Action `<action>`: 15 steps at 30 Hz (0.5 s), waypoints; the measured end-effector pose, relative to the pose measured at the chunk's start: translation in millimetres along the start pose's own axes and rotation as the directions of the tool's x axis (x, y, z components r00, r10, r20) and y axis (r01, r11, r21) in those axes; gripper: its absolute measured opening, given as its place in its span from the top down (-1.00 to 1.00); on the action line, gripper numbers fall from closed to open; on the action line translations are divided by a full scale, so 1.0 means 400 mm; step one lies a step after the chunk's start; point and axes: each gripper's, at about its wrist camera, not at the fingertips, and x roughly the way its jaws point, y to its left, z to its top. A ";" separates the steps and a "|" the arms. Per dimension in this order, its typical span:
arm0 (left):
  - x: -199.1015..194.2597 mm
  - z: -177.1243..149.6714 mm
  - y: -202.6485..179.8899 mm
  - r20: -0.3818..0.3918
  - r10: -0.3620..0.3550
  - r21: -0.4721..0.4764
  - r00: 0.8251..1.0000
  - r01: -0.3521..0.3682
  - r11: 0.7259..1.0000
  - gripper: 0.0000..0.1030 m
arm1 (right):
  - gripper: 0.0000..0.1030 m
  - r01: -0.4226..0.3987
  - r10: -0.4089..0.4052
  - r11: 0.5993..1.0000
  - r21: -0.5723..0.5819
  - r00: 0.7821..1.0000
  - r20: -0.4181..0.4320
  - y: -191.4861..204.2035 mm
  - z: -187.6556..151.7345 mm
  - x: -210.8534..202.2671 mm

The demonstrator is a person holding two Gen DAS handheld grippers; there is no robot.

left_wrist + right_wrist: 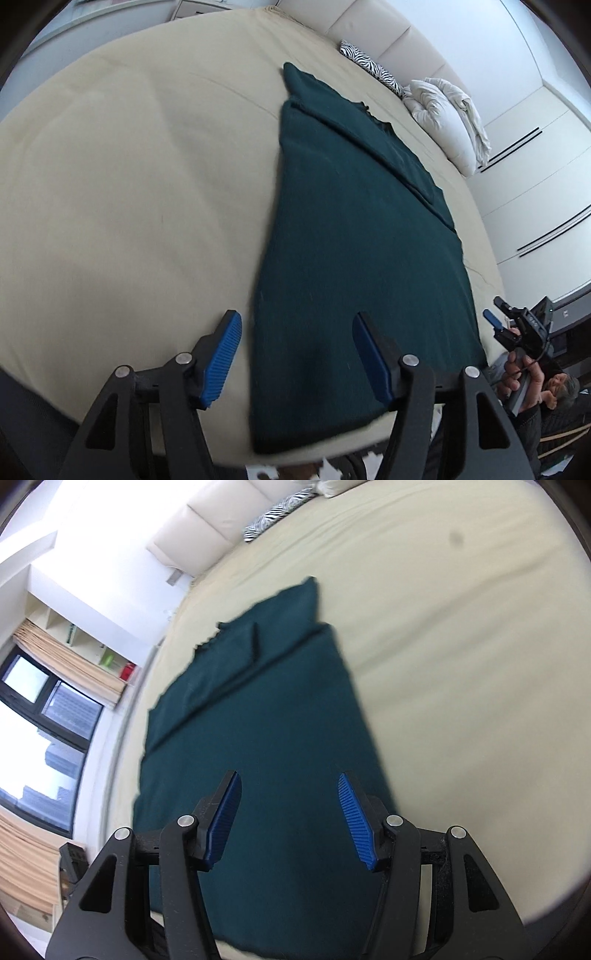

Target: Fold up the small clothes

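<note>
left gripper: jaws stood spread wide, holding nothing; its blue ribbed pads hung above the near edge of the bed, the left pad over bare sheet, the right pad over dark cloth.
right gripper: jaws likewise parted and empty, both blue pads hovering over the near part of the garment; in the left wrist view the same tool showed at the far right, off the garment's right edge, gripped by a hand.
garment: dark teal cloth lay flat on the bed, running from the near edge away toward the headboard, narrowing with distance; a sleeve or side panel was folded inward over the right part of the body, leaving a diagonal ridge.
far tip of garment: ended in a pointed corner on the sheet, well short of the headboard.
bed sheet: cream, mostly smooth, spreading wide to the left of the garment.
headboard: pale padded panels along the far side.
zebra-print cushion: lay against the headboard, apart from the garment.
white duvet bundle: bunched at the far right of the bed, beside the cushion.
window: dark-framed, with tan curtains, at the left in the right wrist view.
</note>
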 end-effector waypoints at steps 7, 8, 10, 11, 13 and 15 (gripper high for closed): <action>-0.002 -0.034 0.001 -0.037 -0.016 -0.025 0.999 0.015 1.000 -0.22 | -0.05 0.017 -0.015 0.997 0.078 0.999 -0.034 -0.106 -0.091 -0.071; 0.001 -0.035 0.002 -0.046 -0.015 -0.030 0.999 0.014 0.999 -0.20 | -0.05 0.019 -0.016 0.996 0.083 0.999 -0.042 -0.114 -0.097 -0.072; 0.001 -0.035 0.000 -0.062 -0.009 -0.025 0.998 0.007 1.000 -0.18 | -0.05 0.032 -0.025 0.994 0.100 0.997 -0.069 -0.134 -0.110 -0.077; 0.008 -0.032 -0.008 -0.066 -0.006 -0.018 0.998 0.005 1.000 -0.18 | -0.05 0.033 -0.024 0.993 0.116 0.996 -0.080 -0.148 -0.119 -0.081; 0.013 -0.036 -0.012 -0.078 -0.003 -0.007 0.997 0.002 1.000 -0.18 | -0.05 0.013 0.000 0.989 0.146 0.996 -0.086 -0.166 -0.130 -0.089; 0.021 -0.032 -0.020 -0.087 -0.005 0.000 0.996 0.005 1.000 -0.18 | -0.04 0.008 0.007 0.988 0.153 0.995 -0.096 -0.173 -0.139 -0.099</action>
